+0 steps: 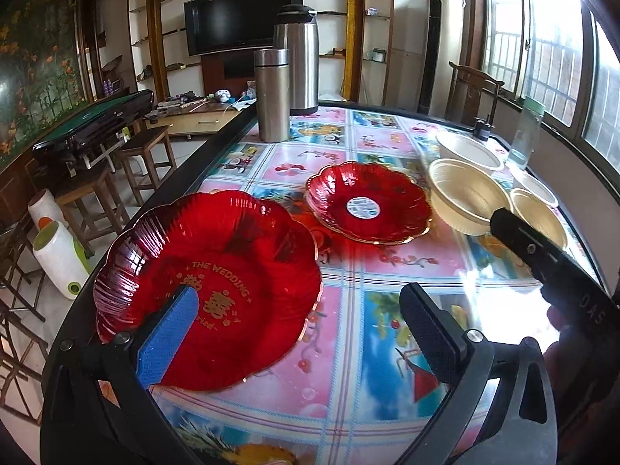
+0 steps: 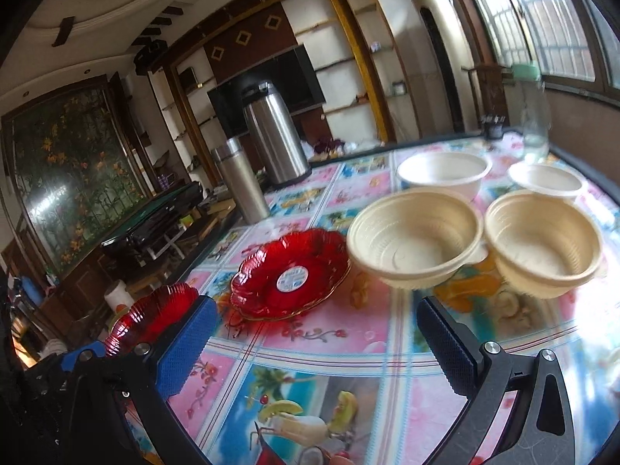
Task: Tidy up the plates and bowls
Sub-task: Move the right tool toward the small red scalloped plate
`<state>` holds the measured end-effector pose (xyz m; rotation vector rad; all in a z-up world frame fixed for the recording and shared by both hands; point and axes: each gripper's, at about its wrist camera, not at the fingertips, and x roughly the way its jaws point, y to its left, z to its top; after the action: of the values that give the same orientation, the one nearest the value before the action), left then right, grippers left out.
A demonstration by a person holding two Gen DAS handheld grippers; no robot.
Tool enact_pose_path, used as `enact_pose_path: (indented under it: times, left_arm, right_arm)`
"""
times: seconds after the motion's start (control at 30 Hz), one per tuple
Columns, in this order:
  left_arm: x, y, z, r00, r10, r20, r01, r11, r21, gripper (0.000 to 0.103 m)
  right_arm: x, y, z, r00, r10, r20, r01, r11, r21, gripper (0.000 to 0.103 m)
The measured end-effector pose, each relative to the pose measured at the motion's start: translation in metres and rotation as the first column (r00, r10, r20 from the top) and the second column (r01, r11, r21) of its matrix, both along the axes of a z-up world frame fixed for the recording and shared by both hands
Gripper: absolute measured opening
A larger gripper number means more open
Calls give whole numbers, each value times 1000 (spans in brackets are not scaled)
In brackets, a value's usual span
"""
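Two red scalloped glass plates lie on the table. The near plate has gold "THE WEDDING" lettering; the far plate carries a round sticker. My left gripper is open, its blue pad over the near plate's rim and the black pad above bare table. Two cream plastic bowls sit in front of two white bowls. Open and empty, my right gripper hovers short of the cream bowls, with the sticker plate ahead on the left.
A steel thermos and a taller steel flask stand at the table's far left edge. A clear jar with a green lid is at the far right by the window. A finger of my right gripper reaches in near the cream bowls.
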<state>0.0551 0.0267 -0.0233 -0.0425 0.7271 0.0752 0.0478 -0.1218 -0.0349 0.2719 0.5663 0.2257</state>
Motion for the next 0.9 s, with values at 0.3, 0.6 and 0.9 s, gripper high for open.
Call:
enact_pose_path:
  times: [0.3, 0.6, 0.9]
  left_arm:
    - [14, 11, -13, 999, 22, -35, -21, 1000, 6, 103]
    - [21, 9, -10, 999, 20, -37, -19, 999, 28, 103]
    - [26, 10, -12, 998, 39, -56, -37, 999, 33, 103]
  right_arm:
    - [22, -10, -24, 996, 26, -85, -15, 991, 130, 103]
    - [44, -12, -30, 985, 42, -167, -4, 975, 221, 103]
    - [85, -5, -67, 931, 62, -361, 77, 931, 357, 102]
